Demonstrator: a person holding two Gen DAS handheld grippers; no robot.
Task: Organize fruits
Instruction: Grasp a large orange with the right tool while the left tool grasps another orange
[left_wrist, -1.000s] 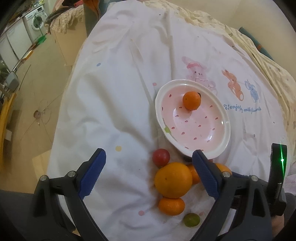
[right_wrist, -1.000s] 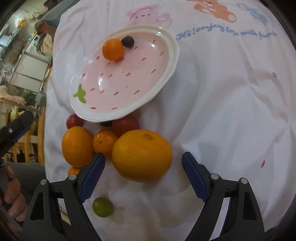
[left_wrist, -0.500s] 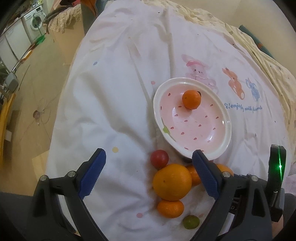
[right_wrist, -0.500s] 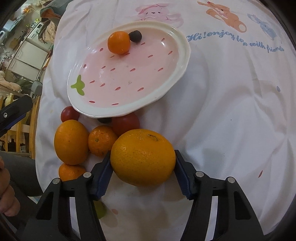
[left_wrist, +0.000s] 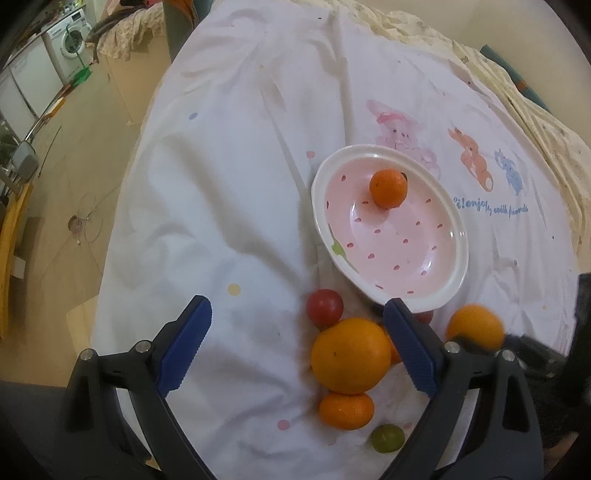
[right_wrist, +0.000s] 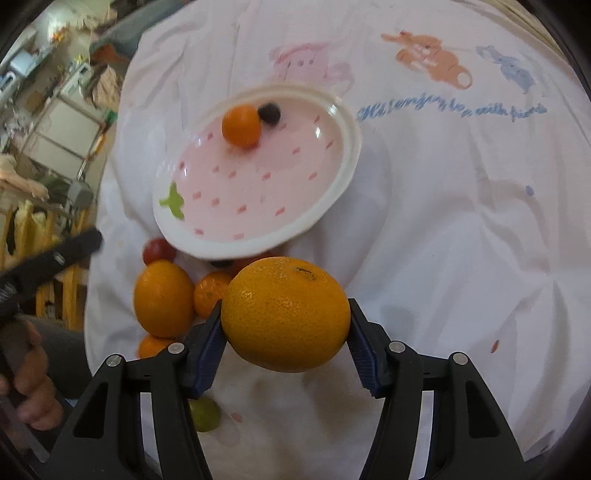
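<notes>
White sheet (left_wrist: 221, 192) with cartoon bunnies and blue lettering (right_wrist: 452, 110) covers the surface, washing machine (left_wrist: 70, 40) off in the far corner, wooden floor (left_wrist: 55, 206) alongside.

Both views are bright, lit by soft, diffuse light. The white cloth (left_wrist: 229, 192) looks slightly washed out, and shadows are faint, pooling softly under the plate (left_wrist: 458, 236) and the fruit. Small glare spots sit on the plate's glossy pink surface. Fisheye distortion bends the edges, with dark vignetting in all 4 corners. The right wrist view is motion-blurred across the plate and the printed lettering (right_wrist: 450, 110), while the held orange (right_wrist: 286, 314) stays sharp.
</notes>
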